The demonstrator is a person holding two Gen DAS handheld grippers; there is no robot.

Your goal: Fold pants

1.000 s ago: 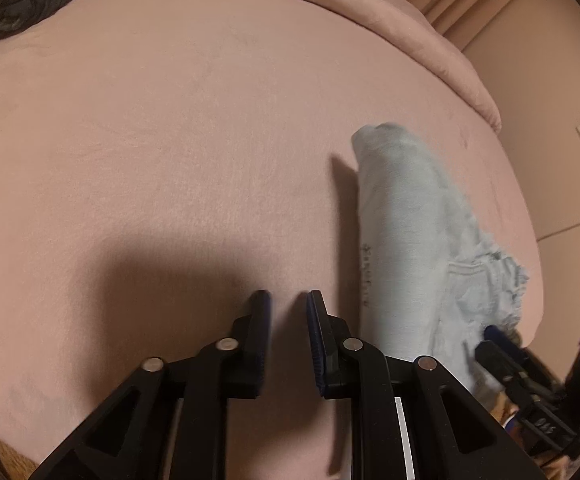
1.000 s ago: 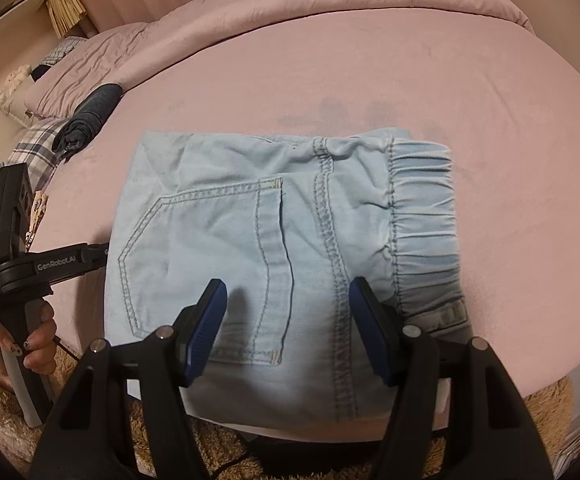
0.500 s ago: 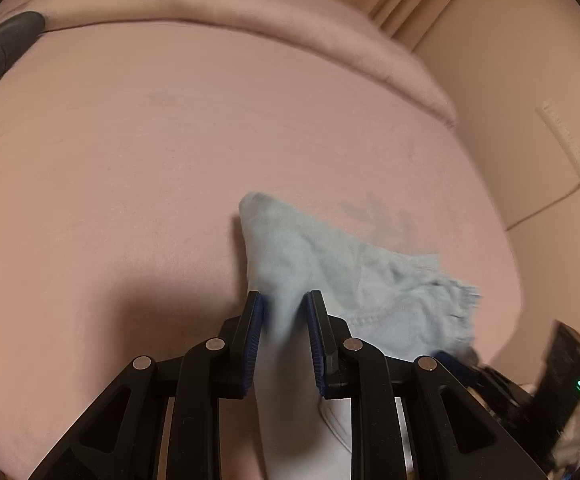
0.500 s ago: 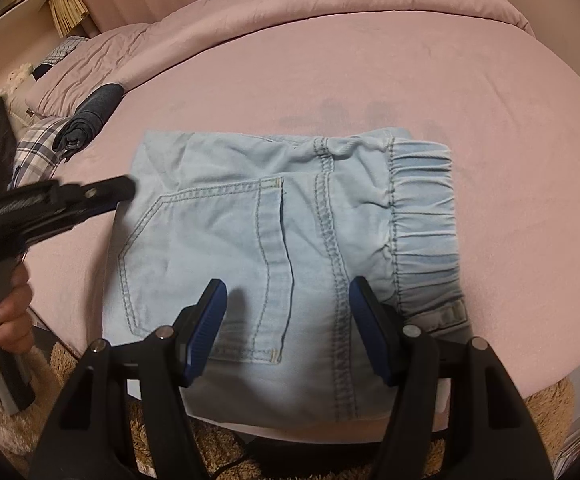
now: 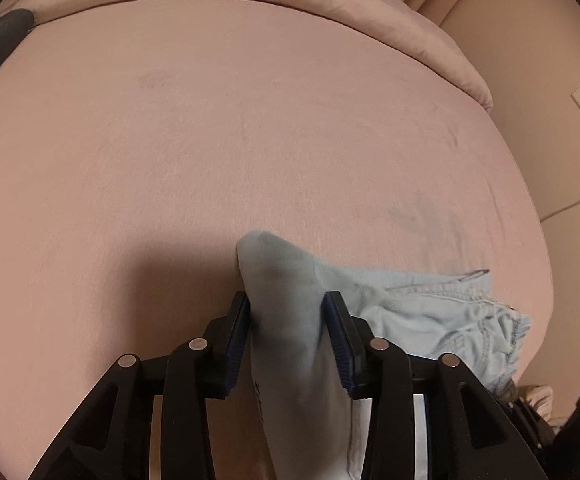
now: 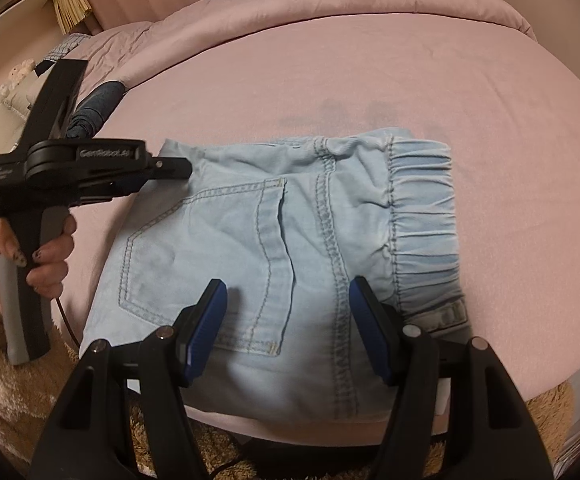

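Light blue denim pants point(image 6: 250, 220) lie folded into a compact rectangle near the front edge of a pink bed point(image 6: 329, 60), back pocket up and elastic waistband to the right. My left gripper point(image 5: 286, 300) is at their left folded edge. Its jaws are opening, and the rounded fold of the pants point(image 5: 429, 312) sits between the blue pads. In the right wrist view a hand point(image 6: 46, 256) holds that left gripper point(image 6: 186, 168), its tips at the pants' upper left corner. My right gripper point(image 6: 288, 304) hovers open above the pocket and seam, holding nothing.
A dark rolled garment point(image 6: 98, 104) lies at the bed's far left by a pillow. A folded pink duvet point(image 5: 329, 4) runs along the back. A shaggy tan rug point(image 6: 10, 380) lies below the front edge. A wall point(image 5: 549, 80) with a socket strip stands to the right.
The left gripper has swung right onto the pants' left fold, and its jaws have widened around that fold. The right gripper has stayed still.
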